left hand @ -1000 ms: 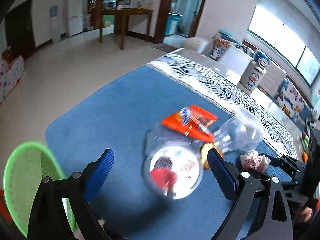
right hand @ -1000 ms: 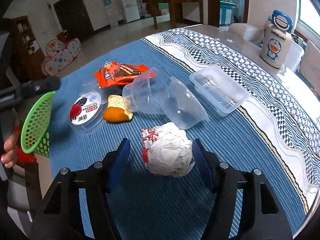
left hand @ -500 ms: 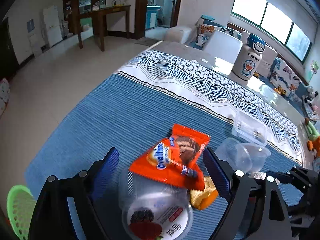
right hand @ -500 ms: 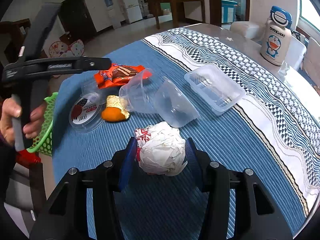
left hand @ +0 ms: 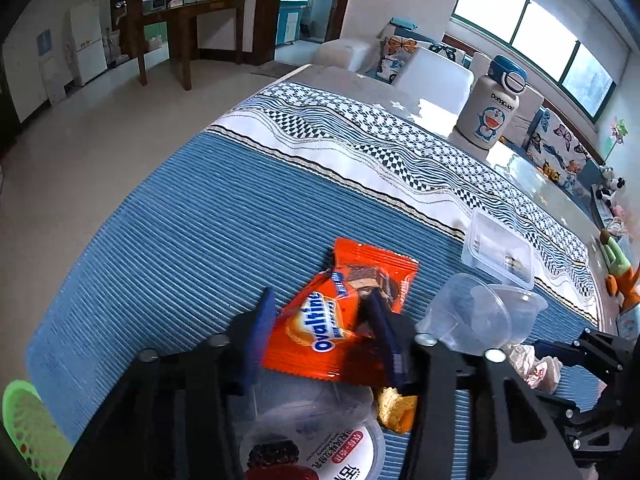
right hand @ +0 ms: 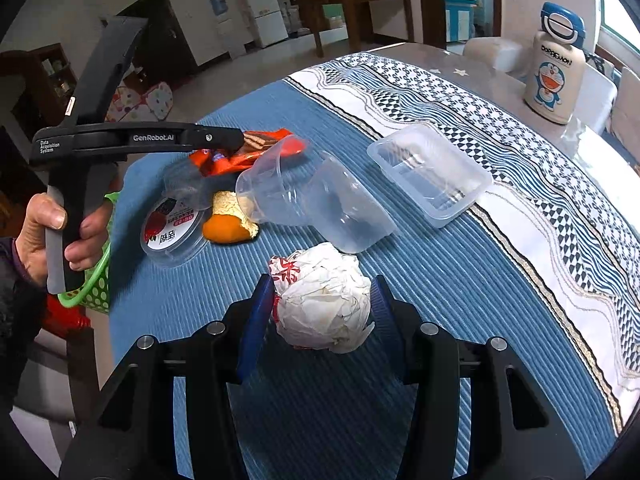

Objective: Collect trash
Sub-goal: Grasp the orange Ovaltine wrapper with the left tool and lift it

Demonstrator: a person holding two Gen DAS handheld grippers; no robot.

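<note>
The left claw is clamped on the orange Ovaltine wrapper, near the blue cloth's left edge on the desk. The right claw grips the crumpled paper ball toward the cloth's near edge, clear cups just beyond. A green basket hangs off the desk's left edge

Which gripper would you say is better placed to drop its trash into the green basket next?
Left, probably. Its gripper pinches the wrapper close beside the basket. The right gripper, on the paper ball, sits farther away.
</note>
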